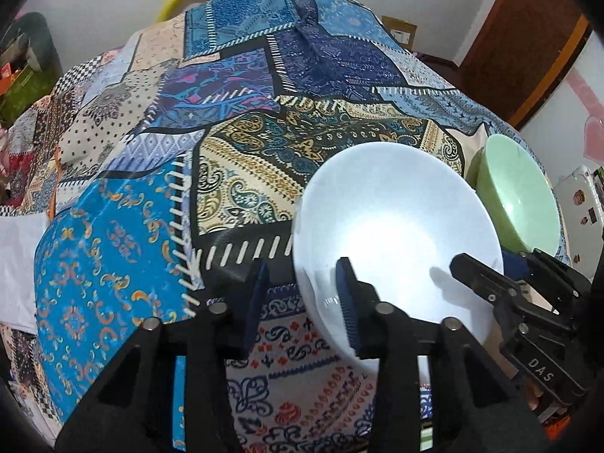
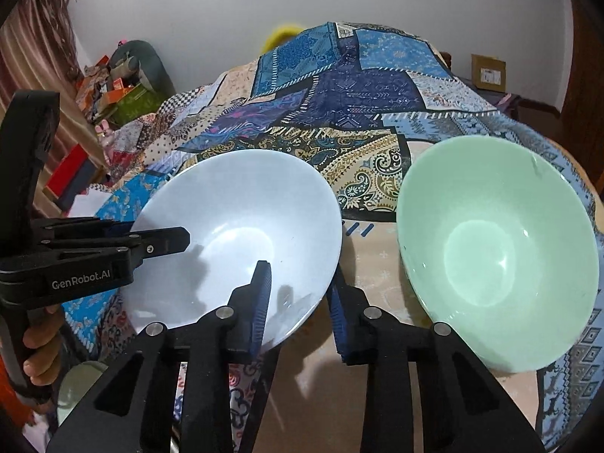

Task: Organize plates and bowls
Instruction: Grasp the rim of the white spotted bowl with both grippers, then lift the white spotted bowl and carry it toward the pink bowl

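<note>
A pale blue-white bowl point(image 1: 396, 234) sits on the patchwork cloth and also shows in the right wrist view point(image 2: 234, 238). My left gripper point(image 1: 302, 302) straddles its near-left rim with jaws apart, one finger inside, one outside. My right gripper point(image 2: 298, 305) straddles the bowl's right rim the same way, jaws apart. Each gripper also shows in the other's view, the right one point(image 1: 487, 275) and the left one point(image 2: 151, 243). A green bowl point(image 2: 498, 249) stands just right of the white one and also shows in the left wrist view point(image 1: 517, 196).
The patchwork cloth point(image 1: 234, 120) covers the whole surface. Boxes and clutter point(image 2: 113, 90) lie at the far left, a cardboard box point(image 2: 487, 70) at the far right by the wall. A pale round dish point(image 2: 79, 385) shows low at the left.
</note>
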A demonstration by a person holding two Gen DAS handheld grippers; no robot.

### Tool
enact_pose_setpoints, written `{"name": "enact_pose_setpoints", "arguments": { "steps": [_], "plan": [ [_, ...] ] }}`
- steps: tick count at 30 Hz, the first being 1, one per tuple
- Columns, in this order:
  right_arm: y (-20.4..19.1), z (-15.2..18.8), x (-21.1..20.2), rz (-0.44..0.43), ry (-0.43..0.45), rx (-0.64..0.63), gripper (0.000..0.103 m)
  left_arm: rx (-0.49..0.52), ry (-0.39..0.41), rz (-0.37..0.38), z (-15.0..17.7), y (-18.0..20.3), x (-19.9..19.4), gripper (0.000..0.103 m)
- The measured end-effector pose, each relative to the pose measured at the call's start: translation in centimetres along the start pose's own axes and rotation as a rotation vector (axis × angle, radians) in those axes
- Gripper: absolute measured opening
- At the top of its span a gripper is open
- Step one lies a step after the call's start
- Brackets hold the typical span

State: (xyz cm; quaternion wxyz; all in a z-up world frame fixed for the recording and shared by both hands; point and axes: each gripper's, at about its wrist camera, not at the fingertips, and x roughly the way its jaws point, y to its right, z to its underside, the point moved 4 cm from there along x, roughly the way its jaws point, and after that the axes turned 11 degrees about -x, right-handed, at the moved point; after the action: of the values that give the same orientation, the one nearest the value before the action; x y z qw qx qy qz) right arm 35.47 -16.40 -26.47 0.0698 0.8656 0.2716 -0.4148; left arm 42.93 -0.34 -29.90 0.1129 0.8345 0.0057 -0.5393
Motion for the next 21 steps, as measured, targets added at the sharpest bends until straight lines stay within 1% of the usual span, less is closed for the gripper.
{"name": "enact_pose_setpoints", "arguments": {
  "steps": [1, 3, 5, 9, 15, 21],
  "plan": [
    [-0.1, 0.0, -0.1, 0.004, 0.002, -0.005, 0.027, 0.006, -0.002, 0.002, 0.0, 0.1, 0.1, 0.03],
    [0.0, 0.0, 0.0, 0.003, 0.005, -0.003, 0.026, 0.019, -0.01, 0.011, 0.2, 0.4, 0.4, 0.024],
    [0.1, -0.1, 0.0, 0.004, 0.005, 0.0, 0.025, 0.035, -0.012, 0.019, 0.3, 0.8, 0.6, 0.022],
    [0.1, -0.2, -0.1, 0.007, 0.006, 0.0, 0.024, 0.064, 0.012, -0.01, 0.6, 1.2, 0.5, 0.021],
    [-0.3, -0.3, -0.8, 0.013, 0.015, 0.001, 0.024, 0.056, 0.013, 0.0, 1.1, 1.2, -0.3, 0.021],
    [-1.2, -0.7, -3.1, 0.013, 0.049, -0.006, 0.024, 0.061, 0.044, 0.004, 1.8, 1.4, -2.4, 0.021]
  ]
}}
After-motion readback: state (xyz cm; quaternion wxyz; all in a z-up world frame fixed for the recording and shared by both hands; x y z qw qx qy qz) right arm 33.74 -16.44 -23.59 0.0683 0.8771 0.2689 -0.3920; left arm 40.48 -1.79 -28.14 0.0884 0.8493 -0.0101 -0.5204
